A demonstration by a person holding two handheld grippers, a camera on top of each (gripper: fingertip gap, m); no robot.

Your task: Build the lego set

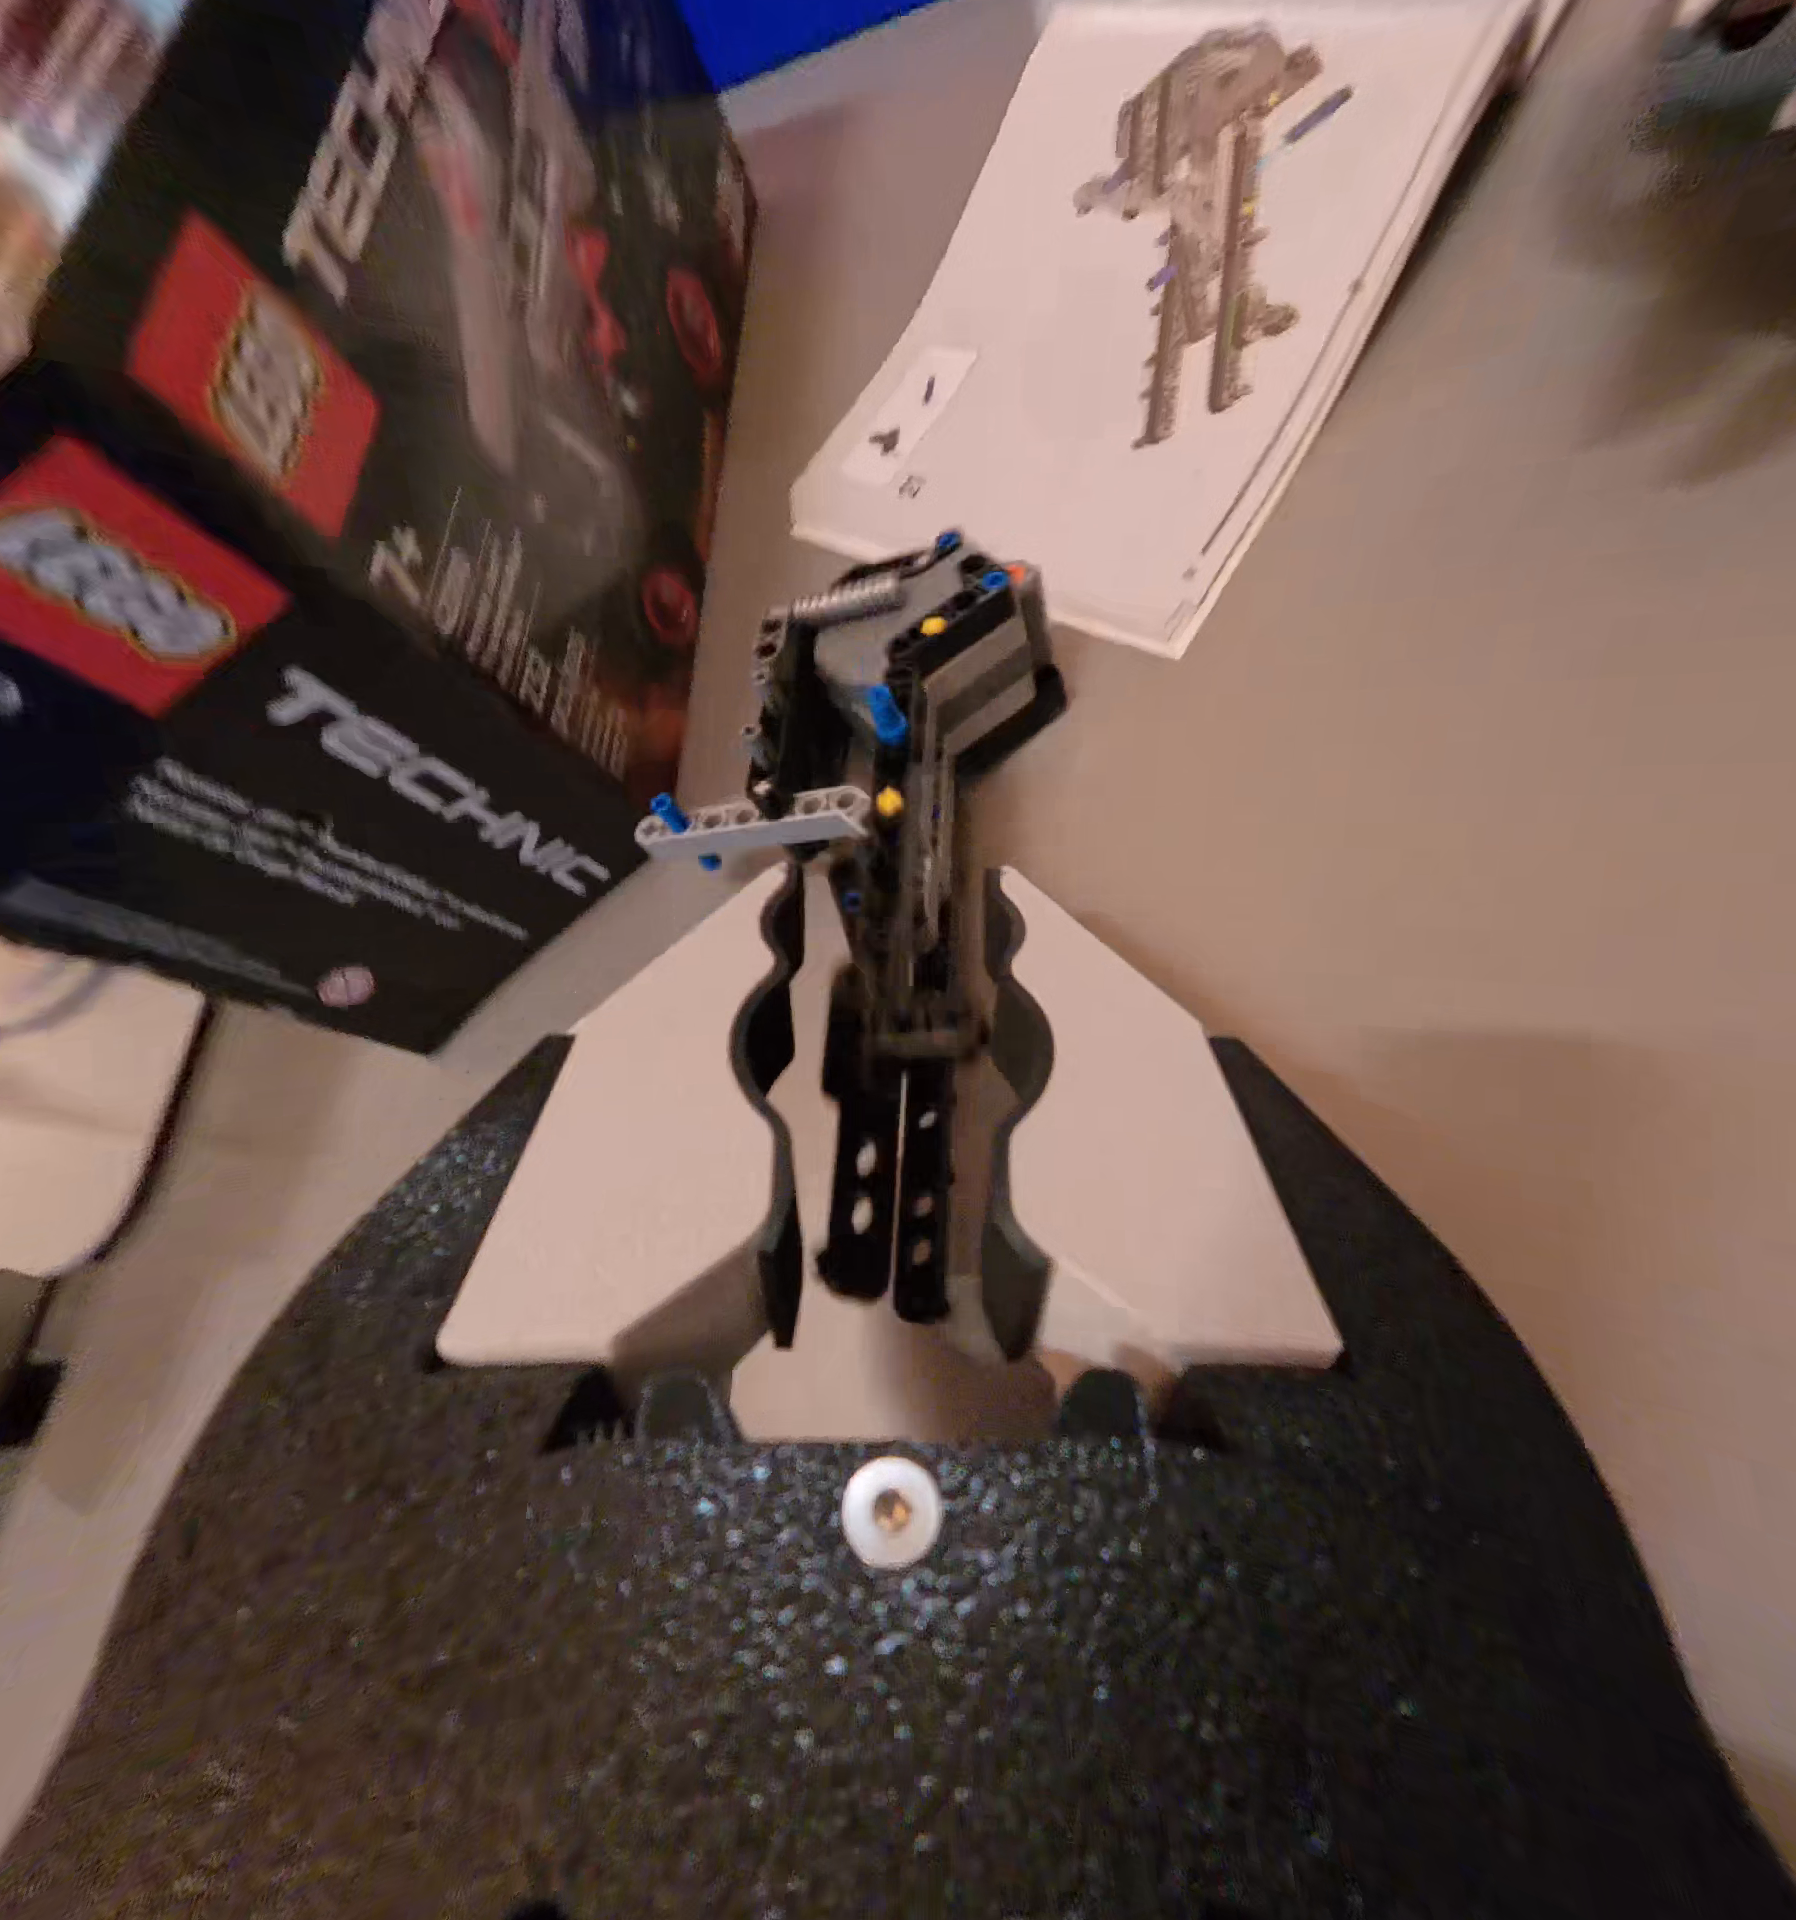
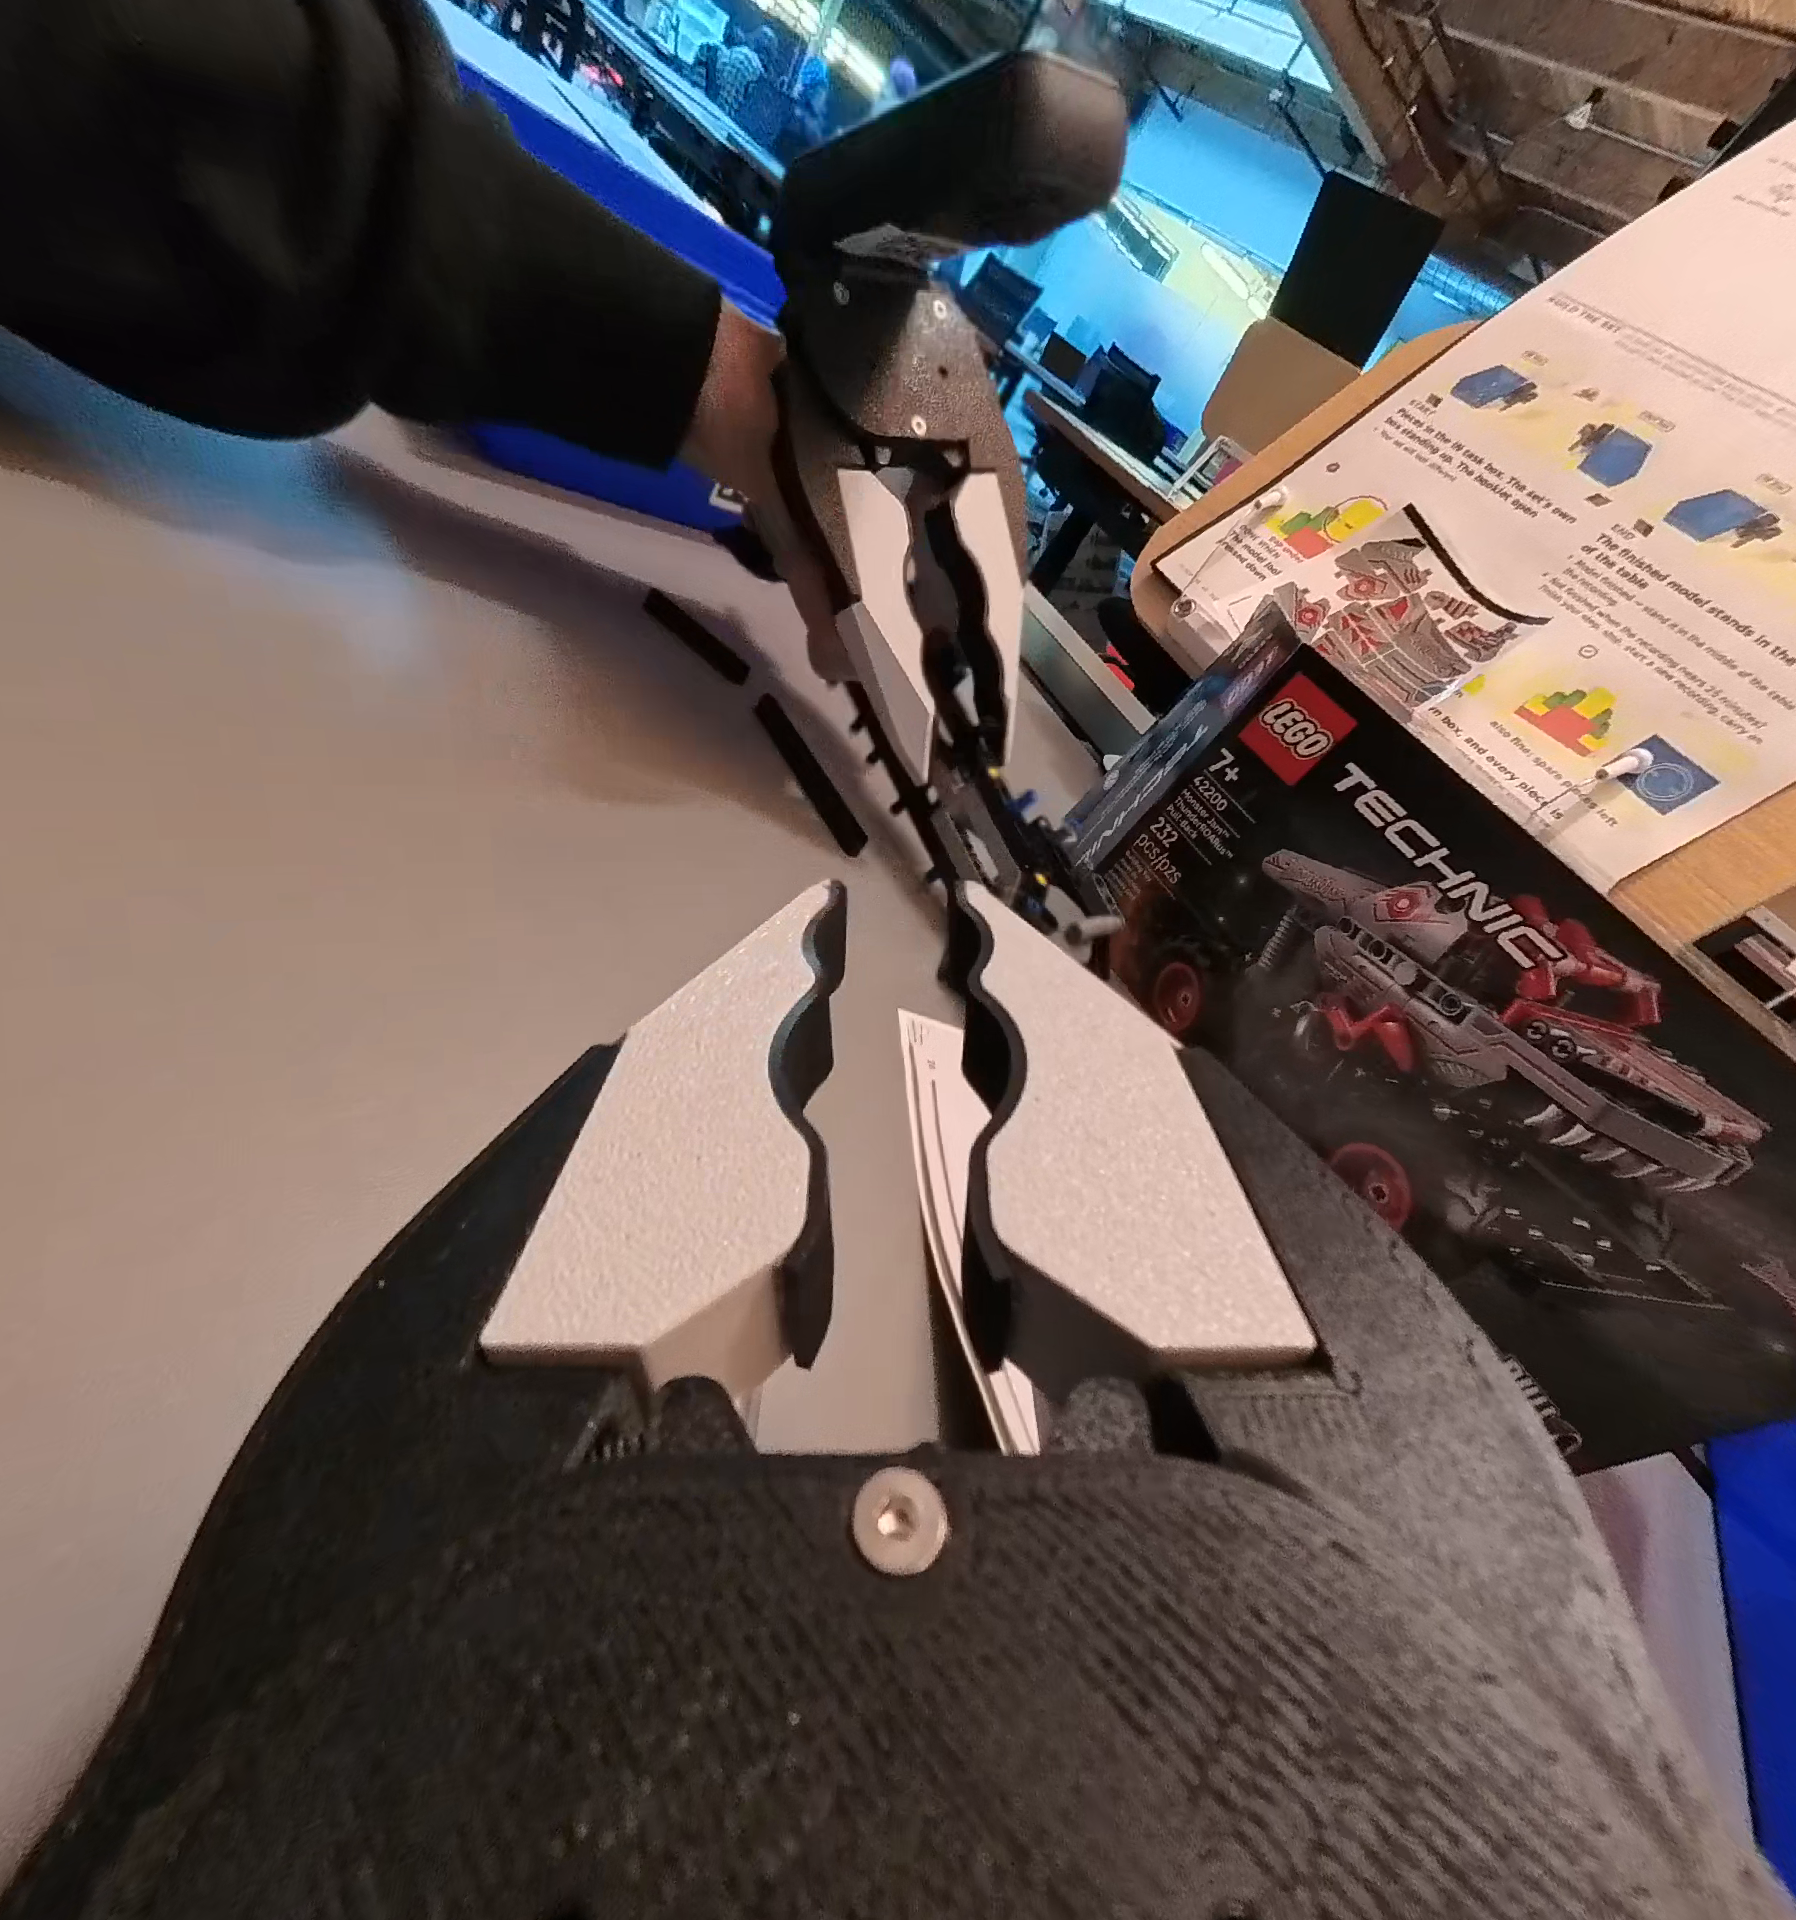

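My left gripper [image 1: 894,904] is shut on a part-built black and grey lego model [image 1: 894,727] with blue and yellow pins and a light grey beam sticking out left. It holds the model's black beams, and the model's far end is over the table. My right gripper [image 2: 899,914] is open and empty, low over the table, just short of the model [image 2: 987,831]. The right wrist view also shows the left gripper [image 2: 961,748] gripping that model, held by a hand in a black sleeve [image 2: 354,208].
The black lego box [image 1: 437,364] stands at the left and shows in the right wrist view [image 2: 1445,1039] too. An open instruction booklet [image 1: 1133,312] lies beyond the model. A printed instruction board [image 2: 1600,520] leans behind the box. Two long black pieces [image 2: 811,769] lie on the grey table [image 2: 250,831]. Spacing between my two grippers at the tips: around 15 cm.
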